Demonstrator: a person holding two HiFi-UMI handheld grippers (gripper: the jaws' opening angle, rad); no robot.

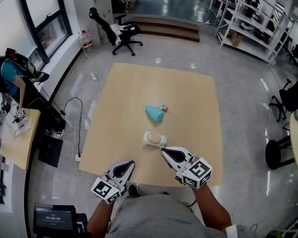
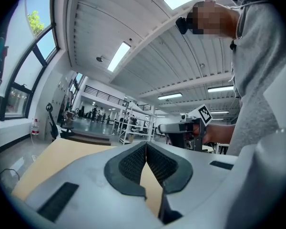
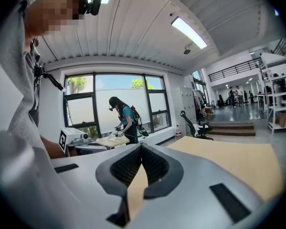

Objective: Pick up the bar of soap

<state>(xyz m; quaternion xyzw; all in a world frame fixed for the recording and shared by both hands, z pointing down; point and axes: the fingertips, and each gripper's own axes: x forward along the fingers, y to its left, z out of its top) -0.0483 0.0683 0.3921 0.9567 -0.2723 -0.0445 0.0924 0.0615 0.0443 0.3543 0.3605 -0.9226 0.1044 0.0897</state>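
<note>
Writing: little of it. Low at far left, a black device with a lit screen stands on the floor. It shows pale digits, too small for me to read. Each gripper's cube carries black-and-white square markers, which are patterns, not letters. I can make out no brand or label on anything on the table.

Left side of room: a person in a teal shirt bends over a small light-wood desk under tall black-framed windows. A black cable loops over the glossy grey floor to the table's left edge. Further back is a black-and-white office chair, tipped back.

Surface: a square light-wood tabletop, matte and bare apart from two things.

My left gripper hangs over the near table edge. Its jaws are pressed together with nothing between them. It sits left of the soap and clear of it.

The pale oval bar of soap lies flat, near the middle of the near half of the table. It has a white rim around it, and I cannot tell whether that is a dish. Just beyond it, apart from it, lies a teal cone-shaped object with a pink end.

My right gripper has its jaws closed tip to tip and holds nothing. Its tip is just beside the soap's near right edge, and I cannot tell whether they touch.

Right side of room: white metal shelving loaded with goods stands at the back, and a black stool is near the table's right edge.
</note>
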